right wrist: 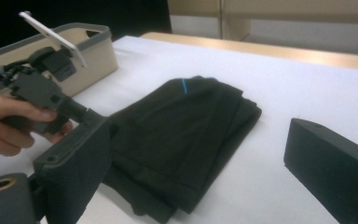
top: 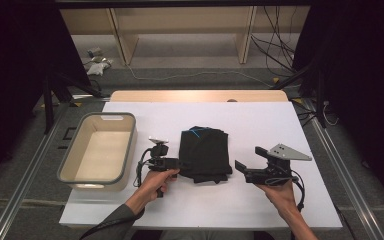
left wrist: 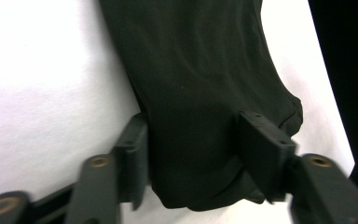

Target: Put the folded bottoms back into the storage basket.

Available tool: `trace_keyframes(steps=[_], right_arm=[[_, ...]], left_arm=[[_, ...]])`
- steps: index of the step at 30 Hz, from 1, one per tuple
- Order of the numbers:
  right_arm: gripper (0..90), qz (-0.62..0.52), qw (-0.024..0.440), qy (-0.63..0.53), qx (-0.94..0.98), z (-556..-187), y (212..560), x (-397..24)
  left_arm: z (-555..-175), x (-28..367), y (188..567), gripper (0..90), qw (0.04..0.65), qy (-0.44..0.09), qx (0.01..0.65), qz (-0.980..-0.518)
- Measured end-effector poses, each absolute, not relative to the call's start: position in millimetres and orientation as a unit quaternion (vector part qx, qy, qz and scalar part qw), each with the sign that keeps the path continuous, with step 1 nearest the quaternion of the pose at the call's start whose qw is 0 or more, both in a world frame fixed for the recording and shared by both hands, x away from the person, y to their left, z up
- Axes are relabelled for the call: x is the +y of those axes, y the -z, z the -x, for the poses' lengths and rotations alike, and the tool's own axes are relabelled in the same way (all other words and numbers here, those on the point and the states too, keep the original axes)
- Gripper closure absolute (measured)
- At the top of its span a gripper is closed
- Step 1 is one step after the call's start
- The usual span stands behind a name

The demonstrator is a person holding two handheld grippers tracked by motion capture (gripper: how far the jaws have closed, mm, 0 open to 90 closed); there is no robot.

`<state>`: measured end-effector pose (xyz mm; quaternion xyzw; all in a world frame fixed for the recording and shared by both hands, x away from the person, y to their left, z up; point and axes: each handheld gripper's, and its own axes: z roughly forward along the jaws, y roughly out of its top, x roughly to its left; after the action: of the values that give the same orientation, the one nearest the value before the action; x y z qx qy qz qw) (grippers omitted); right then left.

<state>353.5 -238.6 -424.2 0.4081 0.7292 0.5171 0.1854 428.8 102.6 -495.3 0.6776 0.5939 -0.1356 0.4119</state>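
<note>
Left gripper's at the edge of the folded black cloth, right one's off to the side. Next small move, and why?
Probably close the left gripper fully on the near corner of the black cloth. In the left gripper view the cloth's edge sits between the jaws, but whether the pads press on it is unclear. The right gripper is open, apart from the cloth's other side, so it should wait. The bin stands to the left.

light: bright tabletop, dark surround | blur: close views soft
</note>
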Motion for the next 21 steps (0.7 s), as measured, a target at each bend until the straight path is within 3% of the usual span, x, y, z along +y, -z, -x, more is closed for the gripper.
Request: trace_keyframes(steps=[3,6,10,14,21], right_arm=[[8.4,-0.430,0.175,-0.501,0.730,-367.1,430.2,-238.9],[8.3,-0.450,0.160,-0.490,0.729,-378.7,435.4,-239.8],[8.4,-0.465,0.145,-0.482,0.728,-390.0,439.9,-240.7],[8.4,-0.492,0.101,-0.469,0.726,-408.8,446.1,-239.9],[8.3,-0.502,0.080,-0.438,0.741,-427.9,451.3,-228.6]], left_arm=[[-428.1,102.2,493.9,69.8,0.416,0.128,0.591,-0.680],[-425.4,100.2,487.8,77.7,0.416,0.106,0.580,-0.693],[-423.8,101.1,487.2,79.8,0.416,0.103,0.578,-0.695],[-421.2,103.5,486.2,81.0,0.416,0.100,0.577,-0.696],[-416.0,104.7,483.8,81.0,0.410,0.091,0.570,-0.706]])
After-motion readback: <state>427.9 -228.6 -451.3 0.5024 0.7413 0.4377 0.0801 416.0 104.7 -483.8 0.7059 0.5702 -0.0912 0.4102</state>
